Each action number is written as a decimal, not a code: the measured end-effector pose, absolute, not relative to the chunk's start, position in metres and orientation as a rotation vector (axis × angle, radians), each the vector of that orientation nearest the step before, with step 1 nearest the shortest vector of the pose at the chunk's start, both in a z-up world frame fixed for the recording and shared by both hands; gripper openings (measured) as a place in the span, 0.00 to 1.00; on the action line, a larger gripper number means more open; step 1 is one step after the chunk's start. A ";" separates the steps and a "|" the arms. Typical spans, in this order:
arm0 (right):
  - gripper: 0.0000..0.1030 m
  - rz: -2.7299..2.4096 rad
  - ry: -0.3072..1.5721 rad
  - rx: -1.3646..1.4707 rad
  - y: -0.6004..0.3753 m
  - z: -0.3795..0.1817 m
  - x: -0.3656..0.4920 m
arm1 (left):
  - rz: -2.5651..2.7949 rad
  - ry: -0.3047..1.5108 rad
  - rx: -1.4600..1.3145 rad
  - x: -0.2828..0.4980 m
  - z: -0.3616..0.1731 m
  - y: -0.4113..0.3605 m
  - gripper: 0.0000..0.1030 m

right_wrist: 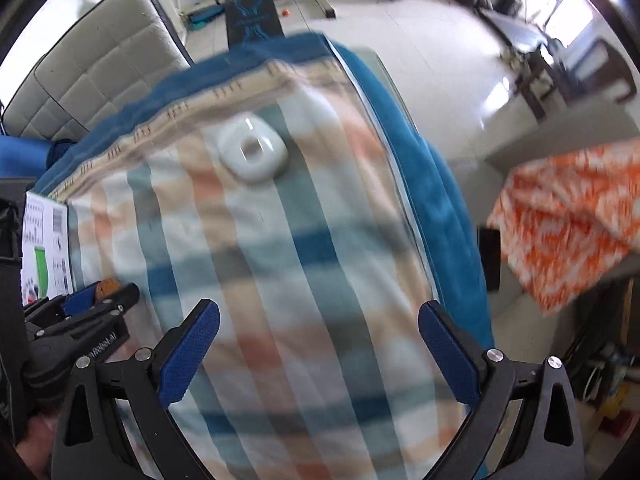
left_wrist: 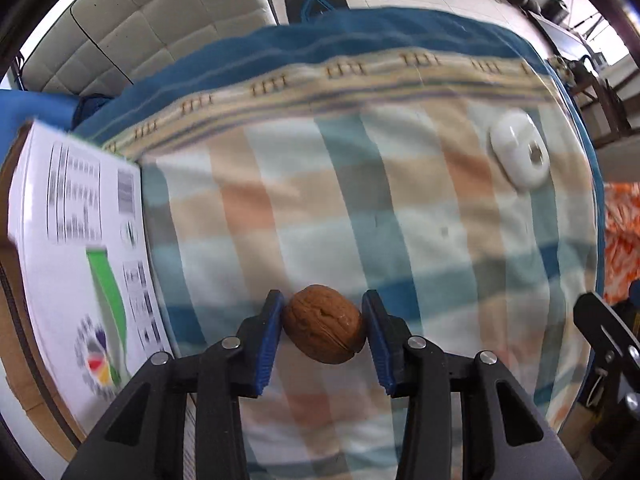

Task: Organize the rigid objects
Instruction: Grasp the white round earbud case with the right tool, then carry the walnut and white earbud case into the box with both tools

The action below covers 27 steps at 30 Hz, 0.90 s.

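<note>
My left gripper (left_wrist: 323, 322) is shut on a brown walnut (left_wrist: 325, 324), held between its blue pads above the striped cloth (left_wrist: 360, 208). The walnut also shows in the right wrist view (right_wrist: 107, 286), at the far left inside the left gripper (right_wrist: 105, 292). A white rounded plastic object with a square hole (left_wrist: 520, 154) lies on the cloth at the far right; in the right wrist view it (right_wrist: 254, 151) lies ahead and to the left. My right gripper (right_wrist: 319, 344) is open and empty above the cloth.
A white printed cardboard box (left_wrist: 80, 248) stands at the left edge of the table. A blue towel (left_wrist: 360, 36) hangs over the far and right edges. An orange patterned cloth (right_wrist: 568, 216) lies to the right, beyond the table. Gym equipment stands on the floor behind.
</note>
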State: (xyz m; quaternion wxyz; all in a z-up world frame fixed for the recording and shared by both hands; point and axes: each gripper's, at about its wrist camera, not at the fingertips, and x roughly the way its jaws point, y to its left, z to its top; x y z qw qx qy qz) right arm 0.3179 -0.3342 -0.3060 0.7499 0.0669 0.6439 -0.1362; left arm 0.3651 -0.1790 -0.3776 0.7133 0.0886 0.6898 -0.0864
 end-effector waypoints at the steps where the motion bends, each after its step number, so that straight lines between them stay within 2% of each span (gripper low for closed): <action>1: 0.98 -0.299 1.398 0.118 -0.331 -0.308 0.332 | -0.184 1.528 0.190 0.373 -0.380 -0.179 0.36; 9: 0.82 -0.243 1.452 -0.047 -0.303 -0.350 0.421 | -0.145 1.539 0.172 0.424 -0.397 -0.171 0.36; 14: 0.64 -0.217 1.498 -0.040 -0.296 -0.373 0.438 | -0.150 1.535 0.178 0.437 -0.407 -0.179 0.36; 21: 0.57 -0.216 1.500 -0.022 -0.296 -0.377 0.444 | -0.159 1.526 0.179 0.455 -0.409 -0.173 0.36; 27: 0.56 -0.219 1.500 -0.029 -0.295 -0.376 0.447 | -0.159 1.520 0.182 0.455 -0.405 -0.173 0.36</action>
